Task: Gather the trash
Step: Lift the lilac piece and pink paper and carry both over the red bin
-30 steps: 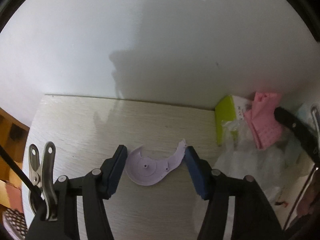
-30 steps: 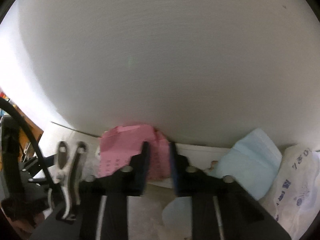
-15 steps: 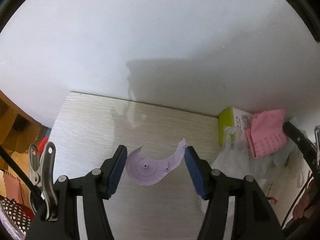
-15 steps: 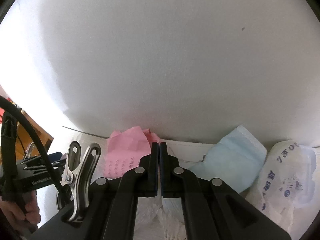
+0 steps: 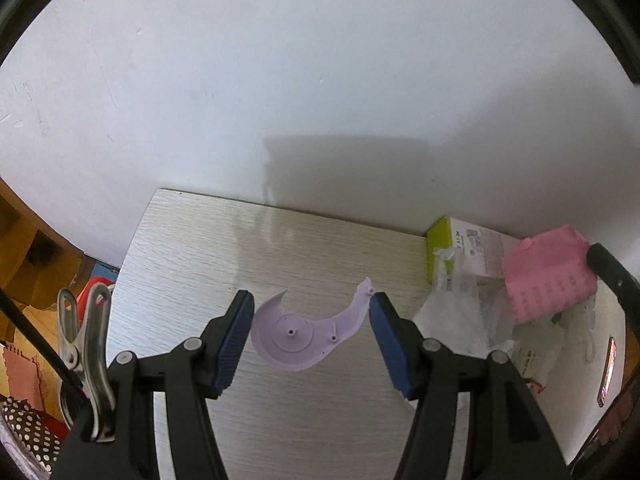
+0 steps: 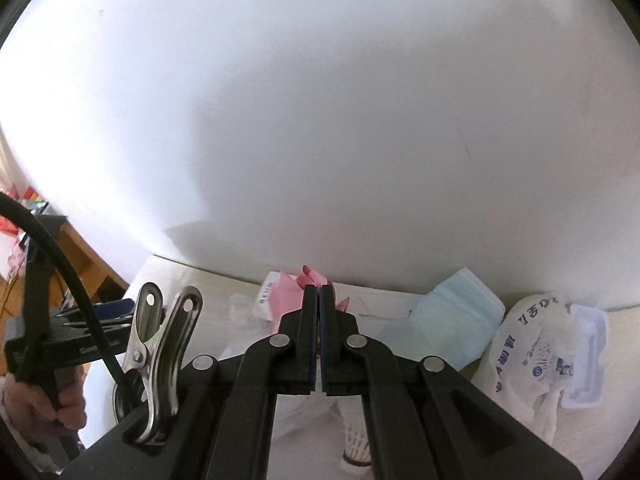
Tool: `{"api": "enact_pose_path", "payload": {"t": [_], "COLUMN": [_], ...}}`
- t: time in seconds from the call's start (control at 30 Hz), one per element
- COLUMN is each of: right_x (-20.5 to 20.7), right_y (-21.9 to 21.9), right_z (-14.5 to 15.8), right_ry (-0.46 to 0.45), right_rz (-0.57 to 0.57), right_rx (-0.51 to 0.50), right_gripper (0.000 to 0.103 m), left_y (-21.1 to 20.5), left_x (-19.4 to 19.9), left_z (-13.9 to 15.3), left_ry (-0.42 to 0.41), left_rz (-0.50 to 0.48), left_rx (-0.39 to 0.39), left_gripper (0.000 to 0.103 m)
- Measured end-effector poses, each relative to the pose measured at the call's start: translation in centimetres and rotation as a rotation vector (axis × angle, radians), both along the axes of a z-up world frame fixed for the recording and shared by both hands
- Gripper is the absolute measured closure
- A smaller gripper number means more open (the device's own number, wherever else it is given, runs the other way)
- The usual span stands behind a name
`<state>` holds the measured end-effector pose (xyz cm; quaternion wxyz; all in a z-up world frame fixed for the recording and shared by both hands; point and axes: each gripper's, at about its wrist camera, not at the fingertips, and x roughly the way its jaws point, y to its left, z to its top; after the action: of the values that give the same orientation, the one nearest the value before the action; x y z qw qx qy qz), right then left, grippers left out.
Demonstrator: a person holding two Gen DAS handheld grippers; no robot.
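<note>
1. The left gripper [image 5: 312, 334] stood wide open over a pale wood-grain table [image 5: 192, 248], its blue pads [image 5: 236, 340] well apart and holding nothing.
2. A lilac plastic fragment [image 5: 298, 336], crescent-shaped with a round hub, lay flat on the table between the two pads; its hooked tip came just beside the pad at 3 o'clock, and whether they touched could not be told.
3. At 2 o'clock from that fragment, a green-and-white carton [image 5: 460, 240] sat against the white wall [image 5: 320, 80], with crumpled clear plastic [image 5: 452, 312] spread in front of it.
4. A pink paper sheet [image 5: 548, 276] with a dotted print hung at 3 o'clock, above the clear plastic, next to the black arm of the other tool.
5. The right gripper [image 6: 319, 308] had its pads pressed almost together, only a thin slit between them.
6. Pink paper showed on both sides of the closed tips [image 6: 288, 288], so the right gripper was clamped on the sheet.
7. At 3 o'clock from those tips, a light blue face mask [image 6: 452, 320] lay by the wall, and further toward 4 o'clock a white printed bag [image 6: 536, 356] lay crumpled beside a clear blister pack [image 6: 588, 356].
8. At 6 o'clock, below the right gripper, a white shuttlecock [image 6: 354, 444] lay partly hidden.
9. A hand [image 6: 44, 404] gripped the left tool's handle at 8 o'clock.
</note>
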<state>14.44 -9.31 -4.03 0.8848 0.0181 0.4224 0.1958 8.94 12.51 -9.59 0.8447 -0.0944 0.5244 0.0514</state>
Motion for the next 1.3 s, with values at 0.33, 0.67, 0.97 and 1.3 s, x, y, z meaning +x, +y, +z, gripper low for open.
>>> {"api": "enact_pose_path", "payload": {"t": [0.33, 0.67, 0.97, 1.3], "right_x": [-0.8, -0.7, -1.6, -2.4], "right_y": [1.7, 0.2, 3.5, 10.5], "right_z": [-0.8, -1.3, -0.1, 1.5], "right_ry": [0.023, 0.054, 0.010, -0.035], "right_rz": [0.027, 0.038, 0.124, 0.234], "right_rx": [0.022, 0.088, 0.042, 0.035], "right_gripper": [0.102, 0.102, 0.102, 0.102], "left_y": [0.6, 2.6, 6.1, 11.3], "left_x": [-1.5, -4.5, -6.7, -9.5], "left_z": [4.2, 3.4, 5.0, 6.1], "left_ry": [-0.015, 0.023, -0.038, -0.055], "left_rz": [0.015, 0.079, 0.161, 0.182], "left_rx": [-0.001, -0.016, -0.036, 0.013], "left_gripper": [0.040, 0.040, 0.040, 0.040]}}
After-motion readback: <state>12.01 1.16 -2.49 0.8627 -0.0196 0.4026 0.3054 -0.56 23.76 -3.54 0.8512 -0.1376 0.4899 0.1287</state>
